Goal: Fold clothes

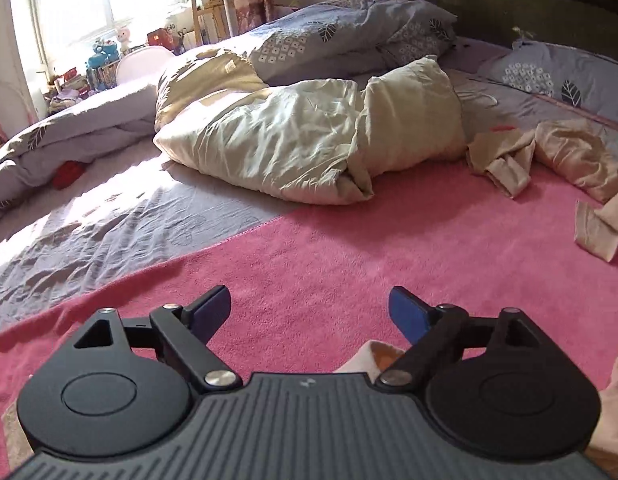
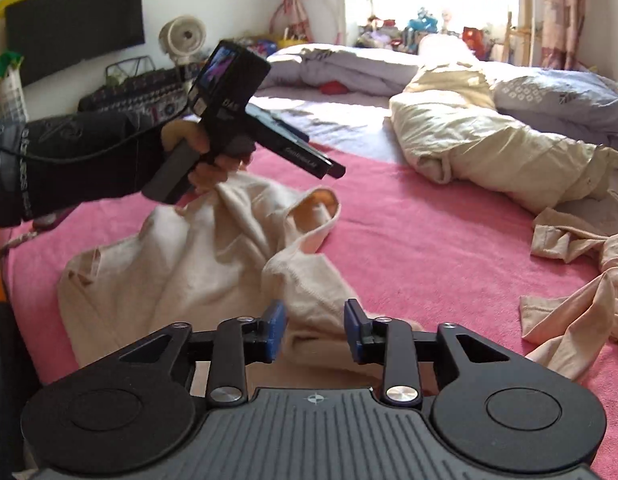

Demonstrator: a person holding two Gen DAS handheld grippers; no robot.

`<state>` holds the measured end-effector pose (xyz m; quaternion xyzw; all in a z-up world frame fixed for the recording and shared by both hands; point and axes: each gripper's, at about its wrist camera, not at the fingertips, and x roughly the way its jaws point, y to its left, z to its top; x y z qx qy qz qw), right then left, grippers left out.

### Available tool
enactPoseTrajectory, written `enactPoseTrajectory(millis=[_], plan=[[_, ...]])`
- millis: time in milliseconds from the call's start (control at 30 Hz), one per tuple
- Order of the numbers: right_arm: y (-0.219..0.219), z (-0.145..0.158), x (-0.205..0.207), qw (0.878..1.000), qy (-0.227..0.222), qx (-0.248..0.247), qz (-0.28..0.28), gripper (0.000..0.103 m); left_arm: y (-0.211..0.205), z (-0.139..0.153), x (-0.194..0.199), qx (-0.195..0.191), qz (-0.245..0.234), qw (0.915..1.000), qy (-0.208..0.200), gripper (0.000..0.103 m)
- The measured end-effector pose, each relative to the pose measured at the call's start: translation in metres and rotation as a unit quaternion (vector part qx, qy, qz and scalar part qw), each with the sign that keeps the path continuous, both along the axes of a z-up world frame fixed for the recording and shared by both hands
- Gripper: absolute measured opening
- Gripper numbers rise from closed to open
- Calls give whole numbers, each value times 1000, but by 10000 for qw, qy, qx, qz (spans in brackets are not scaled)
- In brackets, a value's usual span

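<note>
L gripper (image 1: 311, 312) is hovering over the pink blanket (image 1: 329, 248), fingers spread wide, gripping nothing; a hand (image 2: 203, 160) is holding its handle, dark sleeve (image 2: 69, 160) reaching in from the left. R gripper (image 2: 315, 330) is sitting low w/ jaws partly apart, cream garment (image 2: 197, 256) lying crumpled betw. them, not pinched.

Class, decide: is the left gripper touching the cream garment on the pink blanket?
Apart. In the right wrist view the left gripper hangs in the air above the cream garment, with pink blanket showing beneath its tips.
</note>
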<state>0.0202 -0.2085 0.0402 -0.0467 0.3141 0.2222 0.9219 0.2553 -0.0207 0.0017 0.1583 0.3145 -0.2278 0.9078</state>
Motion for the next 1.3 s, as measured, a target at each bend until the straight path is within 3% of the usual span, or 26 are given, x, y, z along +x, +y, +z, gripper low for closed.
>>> enactPoseTrajectory(millis=[33, 67, 133, 167, 200, 267, 333, 367, 400, 467, 500, 600, 700, 767, 800, 867, 933, 1000, 1100, 1167, 1300], plan=[[3, -2, 4, 10000, -55, -39, -44, 52, -5, -4, 6, 322, 133, 9994, 9, 97], [8, -5, 8, 9999, -93, -91, -70, 57, -13, -14, 10, 892, 264, 9957, -42, 97], [18, -11, 12, 9998, -107, -162, -28, 67, -30, -43, 10, 2189, 354, 9748, -246, 96], [24, -17, 14, 9997, -103, -204, 40, 76, -33, -52, 5, 2486, 264, 9676, -347, 96], [31, -23, 15, 9996, -101, -254, 120, 81, -33, -56, 0, 2564, 222, 9652, -467, 96], [45, -36, 20, 9981, -146, -582, 110, 80, -32, -56, -3, 2544, 279, 9656, -451, 96], [53, -47, 25, 9953, -132, -942, -181, 54, -29, -51, 4, 2328, 448, 9714, -132, 88], [55, -49, 27, 9936, -100, -1054, -394, 17, -26, -47, 6, 2163, 536, 9749, -23, 69], [53, -48, 28, 9932, -101, -1006, -574, 14, -22, -42, 7, 1983, 697, 9777, -37, 43], [49, -39, 25, 9921, -273, -942, -784, 14, -14, -32, 7, 1618, 1018, 9815, -63, 1], [49, -34, 24, 9892, -496, -1091, -843, 14, -10, -27, 8, 1434, 1178, 9826, -76, 0], [50, -19, 24, 9738, -1253, -1638, -958, 14, 2, -11, 10, 874, 1624, 9828, -102, 0], [50, -5, 37, 9553, -1862, -2049, -1041, 14, 7, 9, 21, 608, 1567, 9858, 45, 1], [46, 4, 47, 9460, -2112, -2208, -1086, 14, 10, 8, 22, 711, 1314, 9887, 149, 10], [42, 6, 44, 9476, -2127, -2173, -982, 14, 11, 5, 21, 816, 1147, 9899, 199, 34], [32, 8, 32, 9554, -2064, -2003, -662, 14, 14, -1, 18, 1024, 811, 9910, 299, 55], [27, -2, 8, 9649, -1743, -1964, -87, 14, 18, -8, 15, 1191, 511, 9908, 389, 57], [26, -18, -20, 9708, -1222, -1994, 533, 14, 27, -11, 14, 1104, 428, 9919, 462, 59], [32, -44, -54, 9676, -585, -2152, 1183, 14, 32, -11, 16, 946, 333, 9937, 505, 68], [35, -54, -66, 9667, -364, -2165, 1312, 14, 27, -13, 15, 967, 22, 9927, 720, 77], [30, -53, -62, 9765, -187, -1892, 1013, 14, 12, -22, -2, 1139, -869, 9812, 1292, 78]])
